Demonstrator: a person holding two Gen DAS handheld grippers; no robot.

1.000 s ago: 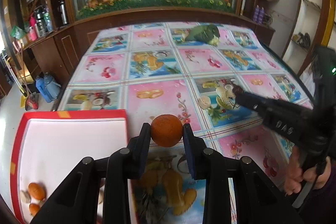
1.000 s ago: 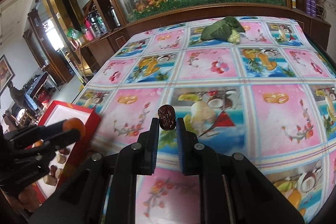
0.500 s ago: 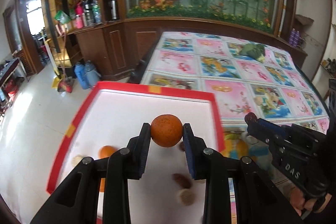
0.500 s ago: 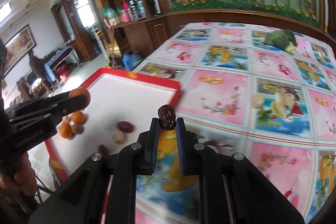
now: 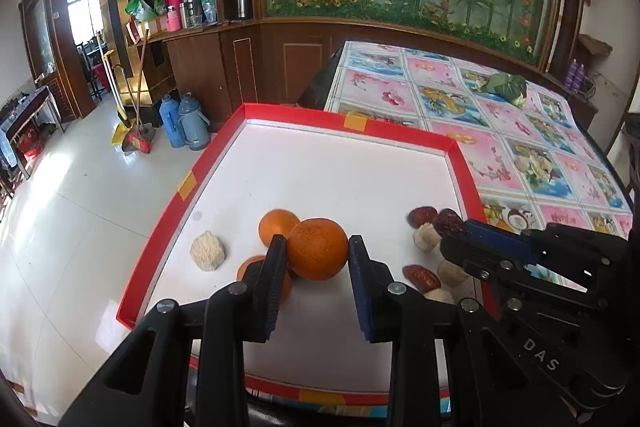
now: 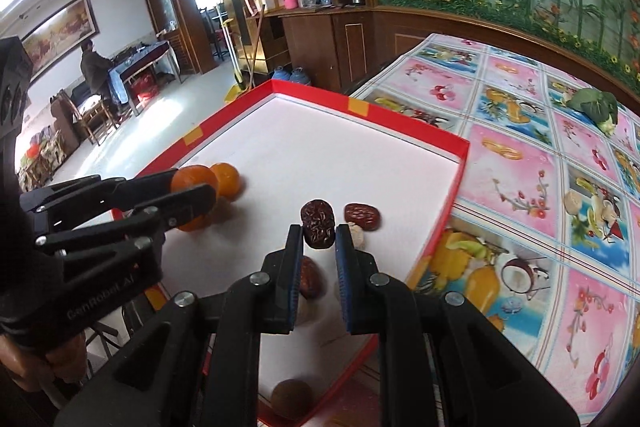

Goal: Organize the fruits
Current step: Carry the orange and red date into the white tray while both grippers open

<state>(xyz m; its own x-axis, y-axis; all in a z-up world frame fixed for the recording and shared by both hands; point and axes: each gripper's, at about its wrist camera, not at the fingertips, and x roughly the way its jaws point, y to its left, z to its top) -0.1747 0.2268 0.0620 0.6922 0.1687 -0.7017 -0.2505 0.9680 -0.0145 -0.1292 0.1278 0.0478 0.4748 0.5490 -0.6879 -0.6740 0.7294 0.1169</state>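
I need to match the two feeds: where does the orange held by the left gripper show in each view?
Left wrist: the orange sits low at centre, between that gripper's fingers.
Right wrist: the same orange is at mid-left, at the tip of the left gripper.
Shared landmark: the red tray with its orange tape patch.

I see the far half of the red tray [image 5: 404, 133] lying bare and open to approach, while nearer me two loose oranges [image 5: 277, 225] crowd its left side and dates [image 6: 362, 215] with pale fruits [image 5: 426, 238] clutter its right.
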